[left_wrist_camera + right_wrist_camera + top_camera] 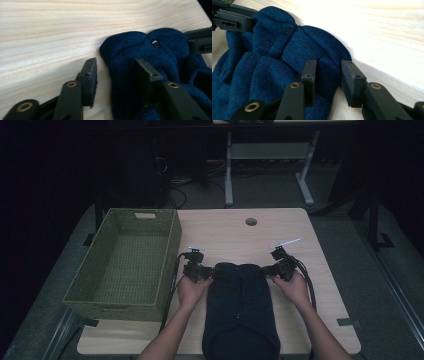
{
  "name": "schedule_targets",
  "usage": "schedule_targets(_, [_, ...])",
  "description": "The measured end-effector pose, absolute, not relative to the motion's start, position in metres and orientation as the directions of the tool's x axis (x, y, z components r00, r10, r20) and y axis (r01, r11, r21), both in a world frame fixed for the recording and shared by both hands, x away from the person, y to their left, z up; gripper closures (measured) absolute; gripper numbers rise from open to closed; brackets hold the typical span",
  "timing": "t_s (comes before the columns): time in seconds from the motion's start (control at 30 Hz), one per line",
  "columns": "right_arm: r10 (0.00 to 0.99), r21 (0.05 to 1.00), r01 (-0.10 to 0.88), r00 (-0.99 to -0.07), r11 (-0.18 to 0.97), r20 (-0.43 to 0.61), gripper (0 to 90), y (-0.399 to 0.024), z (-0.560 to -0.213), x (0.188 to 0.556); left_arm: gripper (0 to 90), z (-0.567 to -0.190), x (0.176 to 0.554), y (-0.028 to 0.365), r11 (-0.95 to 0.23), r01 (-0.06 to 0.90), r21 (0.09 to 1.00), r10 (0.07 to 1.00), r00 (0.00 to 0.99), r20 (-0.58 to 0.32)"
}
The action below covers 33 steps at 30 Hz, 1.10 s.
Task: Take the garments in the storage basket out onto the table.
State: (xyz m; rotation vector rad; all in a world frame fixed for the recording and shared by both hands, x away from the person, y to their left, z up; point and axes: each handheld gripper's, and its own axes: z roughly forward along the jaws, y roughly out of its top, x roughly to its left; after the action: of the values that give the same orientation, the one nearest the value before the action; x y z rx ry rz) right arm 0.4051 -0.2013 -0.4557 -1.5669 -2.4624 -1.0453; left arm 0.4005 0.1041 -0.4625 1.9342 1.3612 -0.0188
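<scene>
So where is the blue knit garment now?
In the high view the blue knit garment lies on the table's near edge, right of the green basket, between both grippers.

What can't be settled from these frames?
- High view: the dark blue knit garment runs off the bottom edge, so its type is unclear.
- Left claw view: whether the pads press the fabric.
- Right claw view: the same.
- High view: the green basket near wall hides part of its floor.

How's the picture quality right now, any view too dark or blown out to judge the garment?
High view: dim, the dark garment reads as a near-black mass with little fold detail. Left gripper view: evenly lit, knit and snap button sharp, near jaws slightly soft. Right gripper view: the table is overexposed toward the top, but the blue knit stays clear.
</scene>
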Motion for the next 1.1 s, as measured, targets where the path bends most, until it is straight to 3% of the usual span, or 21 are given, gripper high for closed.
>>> schedule_targets(0.43, [0.798, 0.494, 0.820, -0.492, 0.290, 0.347, 78.8, -0.196, -0.455, 0.408, 80.7, -0.461, 0.404, 0.095, -0.221, 0.794, 0.567, 0.801, 0.479, -0.359])
schedule_targets(1.1, [0.776, 0.570, 0.782, -0.515, 0.252, 0.364, 79.9, -0.203, -0.413, 0.424, 83.3, -0.413, 0.423, 0.095, -0.220, 0.728, 0.649, 0.800, 0.515, -0.307])
